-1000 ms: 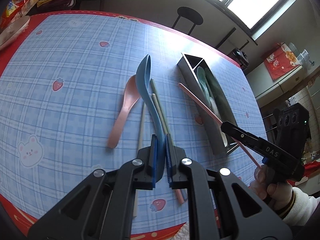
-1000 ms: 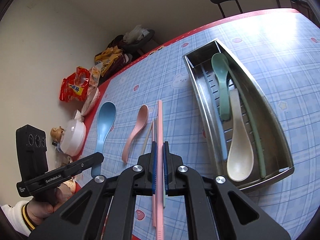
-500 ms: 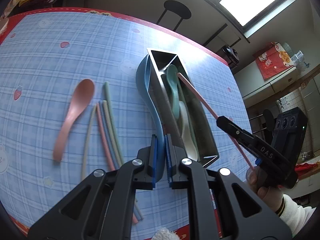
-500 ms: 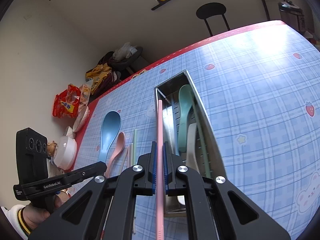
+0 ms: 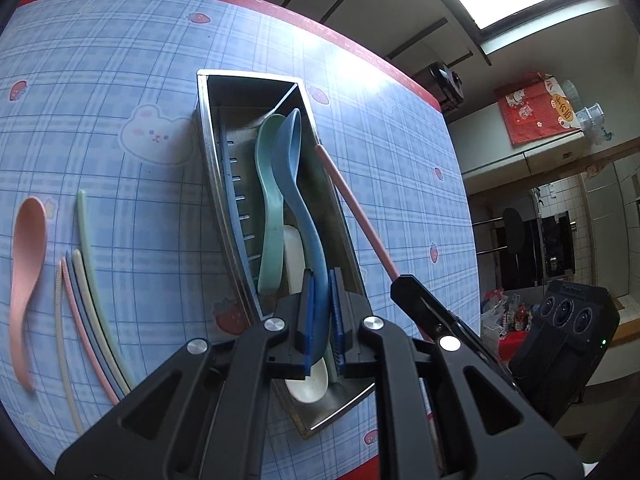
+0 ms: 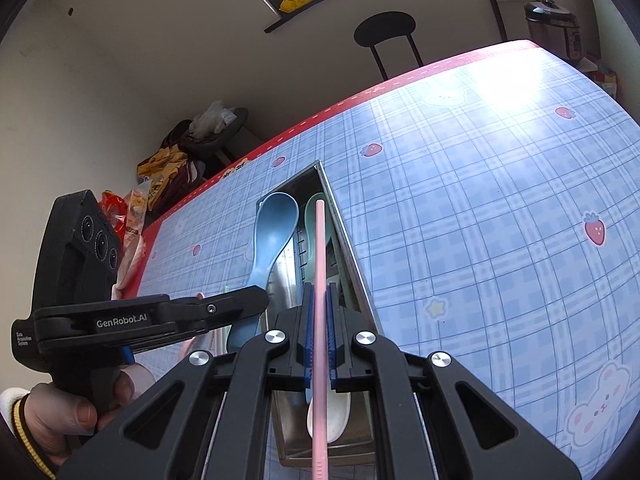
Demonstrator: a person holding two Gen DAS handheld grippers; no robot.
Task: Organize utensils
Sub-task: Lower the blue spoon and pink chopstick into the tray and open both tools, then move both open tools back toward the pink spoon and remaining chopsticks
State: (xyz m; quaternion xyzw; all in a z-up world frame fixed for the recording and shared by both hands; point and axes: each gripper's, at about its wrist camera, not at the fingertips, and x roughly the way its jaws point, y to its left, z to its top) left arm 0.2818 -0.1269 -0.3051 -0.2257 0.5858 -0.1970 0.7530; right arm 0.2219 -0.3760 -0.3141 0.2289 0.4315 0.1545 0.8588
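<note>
Left wrist view: metal tray (image 5: 224,200) holds green spoon (image 5: 270,200) and white spoon (image 5: 294,252); left gripper (image 5: 320,320) clamps blue spoon (image 5: 288,168) over it, right gripper (image 6: 319,332) clamps pink chopstick (image 6: 319,280).

Spoons, four: blue spoon (image 5: 292,184), green spoon (image 5: 269,200) and white spoon (image 5: 306,384) at frame centre, pink spoon (image 5: 25,264) at far left. Chopsticks: one pink chopstick (image 5: 352,208) right of centre; loose chopsticks (image 5: 86,300) at lower left, about five, exact count uncertain. Metal tray (image 5: 216,152): one.
</note>
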